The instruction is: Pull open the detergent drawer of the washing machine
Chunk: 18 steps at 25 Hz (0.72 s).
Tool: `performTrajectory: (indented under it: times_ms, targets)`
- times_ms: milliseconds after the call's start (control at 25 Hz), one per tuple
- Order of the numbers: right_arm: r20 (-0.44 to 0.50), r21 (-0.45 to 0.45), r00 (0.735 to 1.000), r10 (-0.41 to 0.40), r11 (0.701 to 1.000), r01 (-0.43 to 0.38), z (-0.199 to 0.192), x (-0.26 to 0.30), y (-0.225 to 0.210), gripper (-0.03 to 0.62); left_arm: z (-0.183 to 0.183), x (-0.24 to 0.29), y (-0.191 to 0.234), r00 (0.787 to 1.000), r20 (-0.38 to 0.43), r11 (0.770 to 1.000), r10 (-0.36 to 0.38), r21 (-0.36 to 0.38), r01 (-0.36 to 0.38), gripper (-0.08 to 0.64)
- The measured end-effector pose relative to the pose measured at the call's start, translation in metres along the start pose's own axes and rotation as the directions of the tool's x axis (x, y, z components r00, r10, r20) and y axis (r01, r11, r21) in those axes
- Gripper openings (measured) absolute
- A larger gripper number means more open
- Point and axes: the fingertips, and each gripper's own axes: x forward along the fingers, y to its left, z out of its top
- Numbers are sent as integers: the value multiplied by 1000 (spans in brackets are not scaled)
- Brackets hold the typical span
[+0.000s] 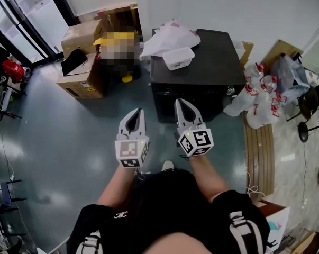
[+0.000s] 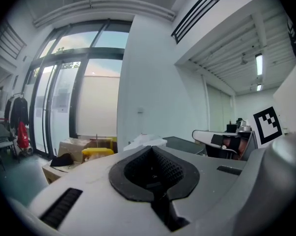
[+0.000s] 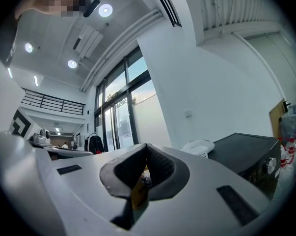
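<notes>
A black washing machine [image 1: 201,67] stands on the floor ahead of me, against the white wall. Its front [image 1: 201,102] is dark, and I cannot make out the drawer there. The right gripper view shows the machine [image 3: 246,151] at the right with a round knob [image 3: 271,165] on its front. My left gripper [image 1: 135,112] and right gripper [image 1: 180,103] are held side by side, short of the machine and touching nothing. Both have their jaws together with nothing held. In the left gripper view the machine's top [image 2: 182,142] lies beyond the jaw tips [image 2: 151,149].
A white bag [image 1: 170,38] and a white container [image 1: 179,57] lie on the machine's top. Cardboard boxes [image 1: 82,62] stand to its left, and tied plastic bags [image 1: 257,97] are heaped to its right. Tall glass doors [image 2: 64,107] fill the left wall.
</notes>
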Motion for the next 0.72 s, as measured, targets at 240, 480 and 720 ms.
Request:
performTrajectory:
  times_ms: [240,480,720]
  targets:
    - [24,-25,998,-58,998,59,7,12,-24,3,5,38,-2,998,5,998,-66,-8,66,0]
    - [23,-68,984,-174,982,176,7,24,-42,3,14,71,-3,986,21,986,-165,33,164,0]
    - [40,-58,962,-268,961,270,5,29,-46,2,20,90,1,961,35,962,-273,44,271,0]
